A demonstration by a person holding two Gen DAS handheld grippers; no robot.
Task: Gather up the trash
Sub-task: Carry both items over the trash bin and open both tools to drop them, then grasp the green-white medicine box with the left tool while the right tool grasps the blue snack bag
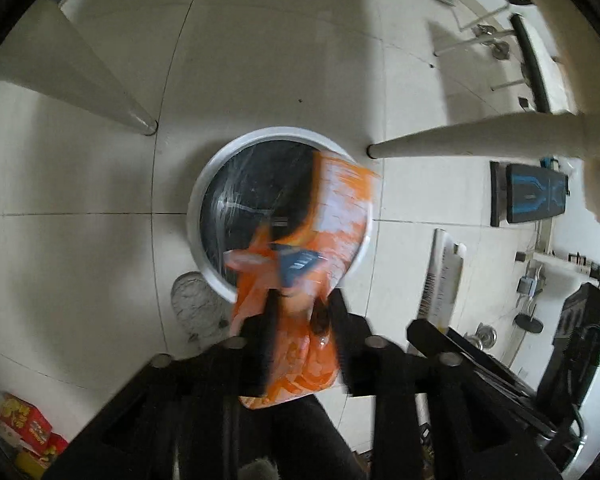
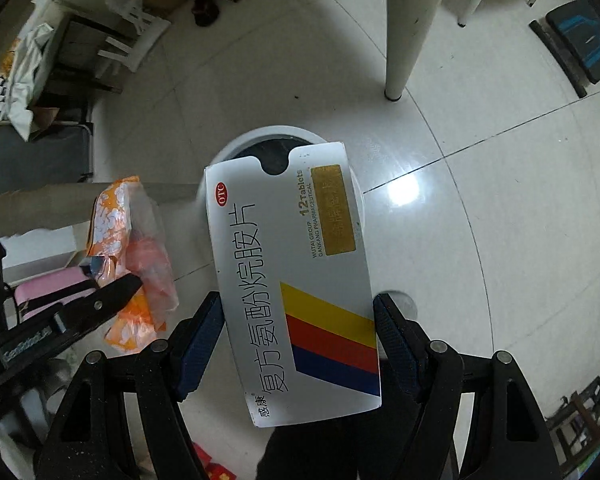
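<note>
A round white trash bin with a black liner stands on the tiled floor below both grippers. My left gripper is shut on an orange and white plastic wrapper, blurred, hanging over the bin's near right rim. The wrapper also shows in the right wrist view at the left, with the left gripper's finger against it. My right gripper is shut on a white medicine box with yellow, red and blue stripes, held above the bin.
White table legs stand on the floor either side of the bin. One leg stands behind the bin in the right wrist view. Red and yellow boxes lie at the lower left. Cluttered furniture is far left.
</note>
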